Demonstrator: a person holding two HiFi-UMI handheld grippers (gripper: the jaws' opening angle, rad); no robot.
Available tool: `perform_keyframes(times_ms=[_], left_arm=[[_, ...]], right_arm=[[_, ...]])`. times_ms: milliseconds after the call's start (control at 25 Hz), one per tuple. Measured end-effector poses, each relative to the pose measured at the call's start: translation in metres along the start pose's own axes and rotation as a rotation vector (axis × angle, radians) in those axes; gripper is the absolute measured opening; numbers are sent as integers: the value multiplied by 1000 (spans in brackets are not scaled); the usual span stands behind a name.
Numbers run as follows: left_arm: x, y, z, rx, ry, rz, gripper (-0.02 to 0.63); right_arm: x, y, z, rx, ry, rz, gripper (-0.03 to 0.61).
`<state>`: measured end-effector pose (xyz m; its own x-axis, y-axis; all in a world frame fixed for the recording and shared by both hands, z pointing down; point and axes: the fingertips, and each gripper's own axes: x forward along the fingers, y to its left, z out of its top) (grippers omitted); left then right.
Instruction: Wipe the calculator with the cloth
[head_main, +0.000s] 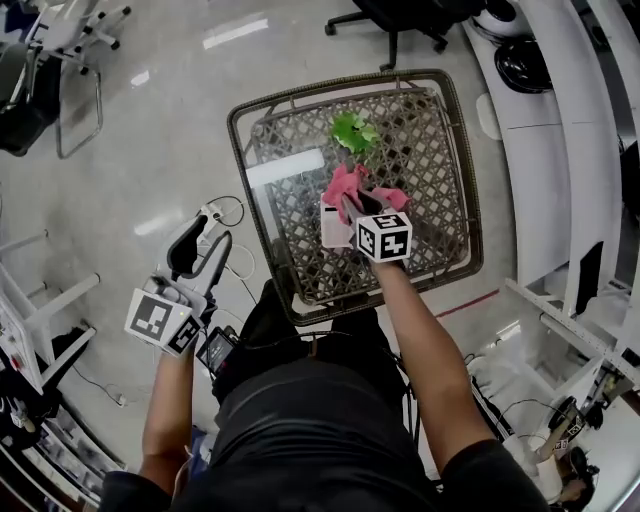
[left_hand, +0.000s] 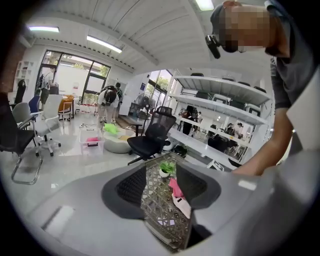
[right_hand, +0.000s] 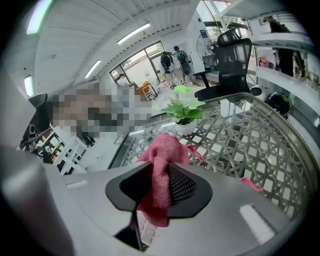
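Observation:
A pink cloth (head_main: 347, 186) hangs bunched from my right gripper (head_main: 356, 207), which is shut on it over the lattice table (head_main: 440, 170). In the right gripper view the cloth (right_hand: 161, 165) fills the gap between the jaws of the gripper (right_hand: 160, 189). Just under it lies the white calculator (head_main: 334, 227), whose keys (right_hand: 146, 231) show below the jaws. My left gripper (head_main: 200, 238) stands open over the floor, left of the table, with nothing in it. Between its jaws in the left gripper view (left_hand: 162, 192) I see the table, the cloth (left_hand: 175, 187) and the calculator (left_hand: 183, 205) further off.
A small green potted plant (head_main: 352, 131) stands on the table beyond the cloth. A black office chair (head_main: 400, 20) is behind the table and white shelving (head_main: 560, 150) runs along the right. Cables (head_main: 236, 262) lie on the floor by the left gripper.

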<state>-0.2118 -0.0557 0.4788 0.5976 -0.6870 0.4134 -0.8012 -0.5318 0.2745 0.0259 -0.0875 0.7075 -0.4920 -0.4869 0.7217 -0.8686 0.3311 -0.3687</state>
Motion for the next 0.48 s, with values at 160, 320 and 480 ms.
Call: perform_keyframes(times_ms=[160, 320, 480], left_arm=[[-7, 5, -4, -10, -2, 12, 212], [-12, 9, -7, -16, -8, 21, 212], [-14, 9, -8, -16, -13, 21, 212]], right_arm=[[10, 22, -6, -33, 27, 35, 95], [17, 43, -21, -68, 68, 68, 95], [20, 61, -41, -96, 111, 94, 95]])
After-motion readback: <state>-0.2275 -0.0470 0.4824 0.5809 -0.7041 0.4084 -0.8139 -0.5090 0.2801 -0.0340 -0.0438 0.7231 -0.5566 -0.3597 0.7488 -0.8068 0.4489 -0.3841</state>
